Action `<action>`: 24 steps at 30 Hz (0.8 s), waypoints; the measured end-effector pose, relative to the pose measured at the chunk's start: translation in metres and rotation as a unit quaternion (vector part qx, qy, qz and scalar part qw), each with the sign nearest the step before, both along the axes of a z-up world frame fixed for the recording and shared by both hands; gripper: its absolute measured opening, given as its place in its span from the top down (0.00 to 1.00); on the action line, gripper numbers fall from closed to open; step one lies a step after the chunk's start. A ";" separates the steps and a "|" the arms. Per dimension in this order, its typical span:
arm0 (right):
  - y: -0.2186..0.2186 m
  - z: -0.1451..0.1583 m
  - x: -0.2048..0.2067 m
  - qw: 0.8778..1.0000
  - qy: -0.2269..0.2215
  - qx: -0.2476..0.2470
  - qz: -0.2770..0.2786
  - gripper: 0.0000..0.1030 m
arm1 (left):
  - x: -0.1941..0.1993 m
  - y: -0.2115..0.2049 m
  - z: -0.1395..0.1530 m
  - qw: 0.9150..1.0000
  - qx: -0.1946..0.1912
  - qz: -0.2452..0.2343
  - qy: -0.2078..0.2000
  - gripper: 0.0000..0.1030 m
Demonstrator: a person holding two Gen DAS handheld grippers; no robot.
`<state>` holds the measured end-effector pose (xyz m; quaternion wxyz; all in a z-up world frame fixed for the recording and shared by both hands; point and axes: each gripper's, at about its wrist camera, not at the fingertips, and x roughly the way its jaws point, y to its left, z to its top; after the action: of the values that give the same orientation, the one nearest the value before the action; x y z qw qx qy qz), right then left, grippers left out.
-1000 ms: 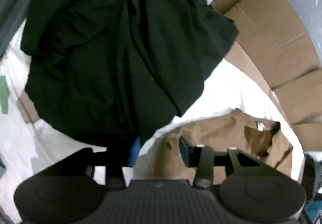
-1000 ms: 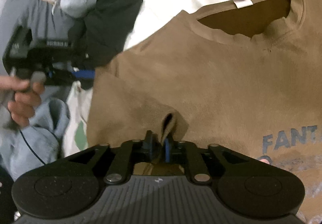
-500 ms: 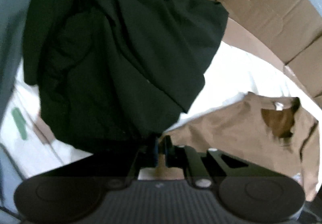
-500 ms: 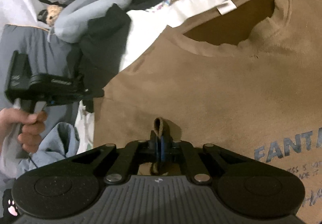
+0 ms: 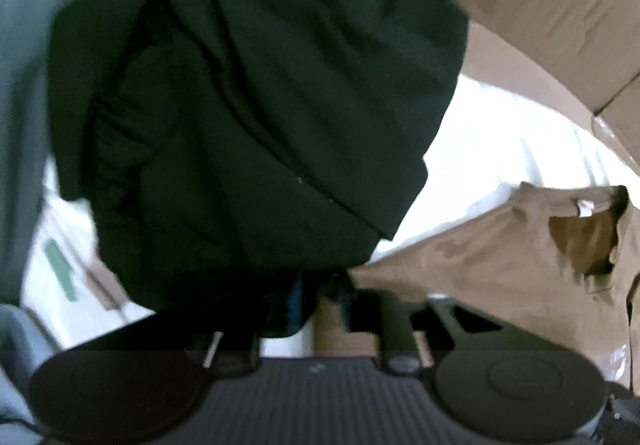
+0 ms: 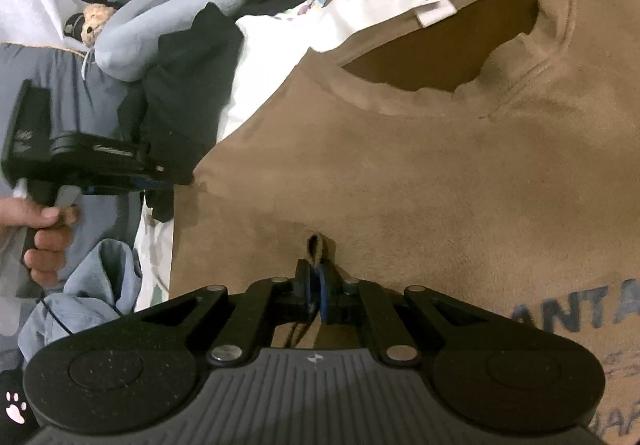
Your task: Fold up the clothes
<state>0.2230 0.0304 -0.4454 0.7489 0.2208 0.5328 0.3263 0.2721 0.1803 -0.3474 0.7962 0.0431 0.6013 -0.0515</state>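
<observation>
left tongs now parted, off brown shirt

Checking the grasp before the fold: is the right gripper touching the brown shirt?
Touching. Right wrist view shows the right gripper pinching a fold of the brown shirt.

The brown T-shirt reads "ANTA" — cut off — nothing else legible.

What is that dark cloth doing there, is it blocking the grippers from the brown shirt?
Not the right gripper: it already pinches a fold of the brown T-shirt. The dark garment hangs just ahead of the left gripper and hides part of the shirt's edge in that view.
</observation>
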 end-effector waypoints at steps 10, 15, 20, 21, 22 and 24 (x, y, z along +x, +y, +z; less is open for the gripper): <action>-0.019 0.025 -0.016 0.998 -0.062 0.003 -0.018 0.94 | -0.046 0.003 0.013 0.998 -0.062 -0.007 -0.008 0.86; 0.006 0.036 -0.023 0.992 -0.115 0.007 0.054 0.94 | -0.050 -0.022 -0.021 0.998 -0.063 -0.030 0.001 0.88; 0.029 0.020 -0.017 0.985 -0.134 -0.032 0.101 0.94 | -0.040 -0.015 -0.033 0.999 -0.041 -0.019 -0.006 0.92; 0.031 0.016 -0.015 0.984 -0.136 -0.041 0.107 0.91 | -0.037 -0.013 -0.034 0.999 -0.044 -0.018 -0.007 0.92; 0.032 0.013 -0.012 0.983 -0.141 -0.051 0.110 0.92 | -0.035 -0.013 -0.035 0.999 -0.044 -0.019 -0.008 0.92; 0.030 0.011 -0.009 0.983 -0.140 -0.057 0.105 0.96 | -0.035 -0.015 -0.037 0.999 -0.040 -0.023 -0.012 0.92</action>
<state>0.2140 0.0599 -0.4347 0.7891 0.0721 0.4605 0.4001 0.2372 0.1652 -0.3846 0.8029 0.0257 0.5883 -0.0930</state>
